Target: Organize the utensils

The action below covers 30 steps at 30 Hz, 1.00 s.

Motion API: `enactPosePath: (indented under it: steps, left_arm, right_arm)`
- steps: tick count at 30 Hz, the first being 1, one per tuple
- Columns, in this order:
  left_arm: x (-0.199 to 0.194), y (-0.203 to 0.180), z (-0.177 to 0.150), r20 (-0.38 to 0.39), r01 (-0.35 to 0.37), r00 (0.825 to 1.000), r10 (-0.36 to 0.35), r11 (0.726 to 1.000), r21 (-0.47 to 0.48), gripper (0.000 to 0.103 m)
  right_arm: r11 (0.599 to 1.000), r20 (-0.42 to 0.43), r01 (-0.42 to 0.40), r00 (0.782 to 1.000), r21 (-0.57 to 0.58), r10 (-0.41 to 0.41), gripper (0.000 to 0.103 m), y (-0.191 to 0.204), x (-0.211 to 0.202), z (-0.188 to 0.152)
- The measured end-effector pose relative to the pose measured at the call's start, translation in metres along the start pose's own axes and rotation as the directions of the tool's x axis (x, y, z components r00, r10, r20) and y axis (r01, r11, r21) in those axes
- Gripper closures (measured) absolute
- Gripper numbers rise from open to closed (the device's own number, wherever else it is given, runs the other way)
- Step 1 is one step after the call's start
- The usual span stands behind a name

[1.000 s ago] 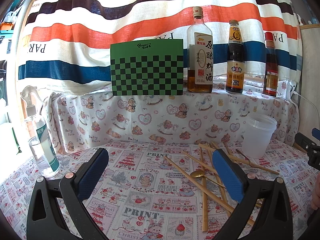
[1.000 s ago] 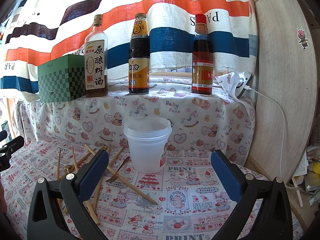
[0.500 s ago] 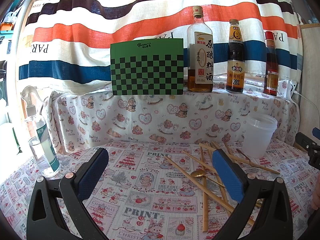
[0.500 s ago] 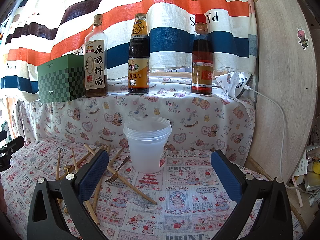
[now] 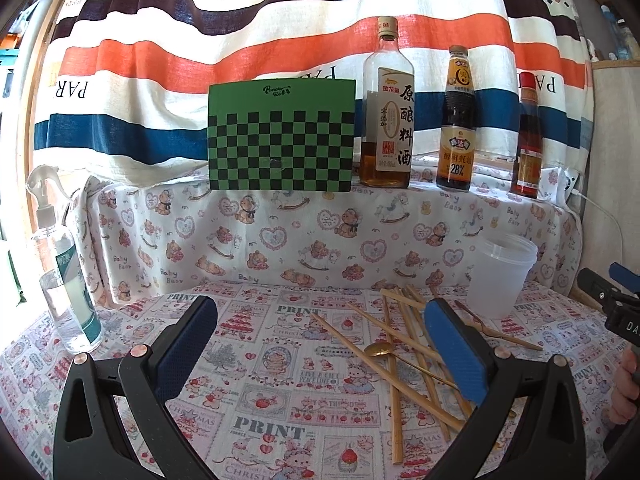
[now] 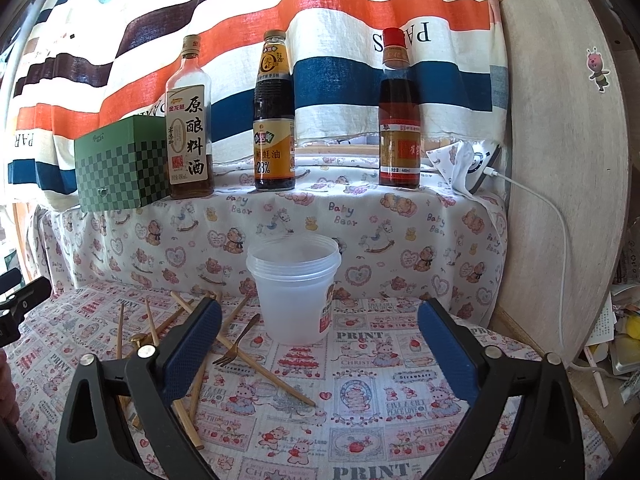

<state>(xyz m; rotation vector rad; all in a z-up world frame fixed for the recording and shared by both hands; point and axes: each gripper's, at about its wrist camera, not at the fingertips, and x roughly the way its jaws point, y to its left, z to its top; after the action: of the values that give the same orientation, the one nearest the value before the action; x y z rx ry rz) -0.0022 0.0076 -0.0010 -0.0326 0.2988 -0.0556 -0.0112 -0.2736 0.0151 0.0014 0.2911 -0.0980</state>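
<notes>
From the left wrist view, the left tongs (image 5: 320, 344) hang above the printed bench cloth (image 5: 272, 400) with their blue pads wide apart and nothing between them. Bamboo chopsticks (image 5: 396, 360) lie scattered and crossed just right of centre, a gold spoon (image 5: 380, 349) resting among them. A clear plastic tub (image 5: 500, 276) stands upright just behind that heap. A spray bottle (image 5: 66, 280) stands at the far left, and the right tongs' tip (image 5: 612, 300) pokes in at the right edge.

From the right wrist view, the right tongs (image 6: 320, 344) are also spread apart and empty, facing the plastic tub (image 6: 294, 288). A gold fork (image 6: 236, 342) lies beside the tub's base, touching the crossed chopsticks (image 6: 192, 360) to its left. Three sauce bottles (image 6: 274, 116) stand on the covered shelf behind.
</notes>
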Motion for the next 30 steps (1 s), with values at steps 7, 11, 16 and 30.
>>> enactPosePath:
  steps: [7, 11, 16, 30]
  left_arm:
    - [0.003, -0.002, 0.002, -0.027, 0.010, 1.000, -0.010, 1.000, -0.006, 0.010]
    - [0.014, 0.009, 0.004, -0.088, -0.025, 0.996, 0.021, 0.999, -0.040, 0.013]
    - [0.018, 0.037, 0.011, -0.128, -0.103, 0.988, 0.085, 0.985, -0.136, 0.013]
    - [0.031, 0.033, 0.007, -0.205, -0.119, 0.974, 0.100, 0.990, -0.082, 0.006]
  right_arm:
    - [0.999, -0.039, -0.049, 0.998, 0.012, 0.050, 0.032, 0.005, 0.000, -0.002]
    - [0.995, -0.091, -0.074, 0.993, 0.066, 0.080, 0.038, -0.001, 0.008, -0.003]
    - [0.983, -0.191, -0.109, 0.972, 0.146, 0.136, 0.044, -0.019, 0.028, -0.002]
    - [0.988, -0.482, -0.132, 0.863, 0.077, 0.152, 0.059, -0.008, 0.087, -0.028]
